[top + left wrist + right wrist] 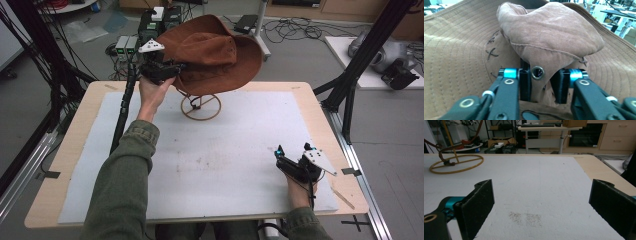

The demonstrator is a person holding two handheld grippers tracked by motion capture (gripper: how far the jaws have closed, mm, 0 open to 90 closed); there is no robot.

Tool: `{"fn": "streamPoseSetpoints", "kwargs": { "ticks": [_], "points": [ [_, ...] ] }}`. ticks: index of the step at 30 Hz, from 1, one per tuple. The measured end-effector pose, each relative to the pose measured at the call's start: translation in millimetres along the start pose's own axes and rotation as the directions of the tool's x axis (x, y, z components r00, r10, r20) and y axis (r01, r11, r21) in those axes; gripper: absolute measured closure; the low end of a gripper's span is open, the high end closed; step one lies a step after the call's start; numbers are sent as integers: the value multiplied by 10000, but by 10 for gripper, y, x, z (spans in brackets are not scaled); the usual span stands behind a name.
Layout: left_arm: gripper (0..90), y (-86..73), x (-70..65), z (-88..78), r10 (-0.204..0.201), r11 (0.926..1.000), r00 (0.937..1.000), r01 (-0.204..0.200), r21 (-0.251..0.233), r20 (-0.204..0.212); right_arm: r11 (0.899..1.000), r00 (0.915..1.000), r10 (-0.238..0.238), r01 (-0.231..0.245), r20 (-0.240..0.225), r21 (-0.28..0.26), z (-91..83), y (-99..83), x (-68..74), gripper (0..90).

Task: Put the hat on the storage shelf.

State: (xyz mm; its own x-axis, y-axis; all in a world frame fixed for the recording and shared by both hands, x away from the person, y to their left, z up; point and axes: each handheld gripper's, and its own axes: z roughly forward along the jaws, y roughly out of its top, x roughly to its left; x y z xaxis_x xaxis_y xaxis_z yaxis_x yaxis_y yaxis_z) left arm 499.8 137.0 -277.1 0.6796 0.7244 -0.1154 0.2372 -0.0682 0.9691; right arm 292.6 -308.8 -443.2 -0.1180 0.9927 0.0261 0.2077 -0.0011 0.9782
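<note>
A brown suede wide-brimmed hat (210, 52) sits tilted over a thin yellow wire stand (201, 107) at the back middle of the table. My left gripper (177, 67) is raised at the hat's left side. In the left gripper view the jaws (541, 82) are closed in on a fold of the hat's crown (549, 32), just by a metal eyelet (537, 72). My right gripper (292, 149) rests low near the table's front right, open and holding nothing (541, 202). The stand's ring base (456, 162) lies far to its left.
A white mat (225, 165) covers most of the wooden table (320, 105). Black frame posts (350, 85) stand at the right edge, and another post with cables (125, 100) at the left. Boxes and cables lie on the floor behind.
</note>
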Motion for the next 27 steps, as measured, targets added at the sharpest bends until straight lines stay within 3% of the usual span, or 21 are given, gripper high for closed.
{"fn": "streamPoseSetpoints", "kwargs": {
  "ticks": [1, 4, 6, 11, 19, 22, 24, 27],
  "points": [
    [625, -6, 2, -2, -115, 9999, 9999, 115, -41, 43, 10000, 10000, 11, -11, -13, -8, 3, -1, 0, 53],
    [589, -17, 9, 7, -155, 9998, 9999, 156, 104, -58, 10000, 10000, -2, 2, -5, 22, 3, 0, 0, 53],
    [474, -23, 18, 11, -200, 9997, 9998, 200, 120, -68, 10000, 10000, -6, 6, -10, 43, 2, -1, 4, 53],
    [433, -15, 10, 14, -43, 9999, 9997, 45, 95, -260, 10000, 10000, -5, 5, -5, 36, 4, -1, 5, 53],
    [370, 39, -57, -46, 513, 9987, 9985, -513, -10, -181, 10000, 10000, -70, 70, 5, 64, 14, -3, 3, 53],
    [324, 69, -82, -83, 753, 9971, 9967, -757, -117, -311, 10000, 10000, -38, 37, 15, 56, 18, -3, 6, 53],
    [236, 78, -78, -108, 738, 9971, 9968, -743, -190, -296, 9999, 9999, -119, 119, 7, 50, 23, -3, 4, 53],
    [172, 101, -73, -153, 670, 9970, 9975, -679, -369, -236, 9999, 9999, -123, 123, -3, 44, 21, -3, 5, 53]
  ]
}}
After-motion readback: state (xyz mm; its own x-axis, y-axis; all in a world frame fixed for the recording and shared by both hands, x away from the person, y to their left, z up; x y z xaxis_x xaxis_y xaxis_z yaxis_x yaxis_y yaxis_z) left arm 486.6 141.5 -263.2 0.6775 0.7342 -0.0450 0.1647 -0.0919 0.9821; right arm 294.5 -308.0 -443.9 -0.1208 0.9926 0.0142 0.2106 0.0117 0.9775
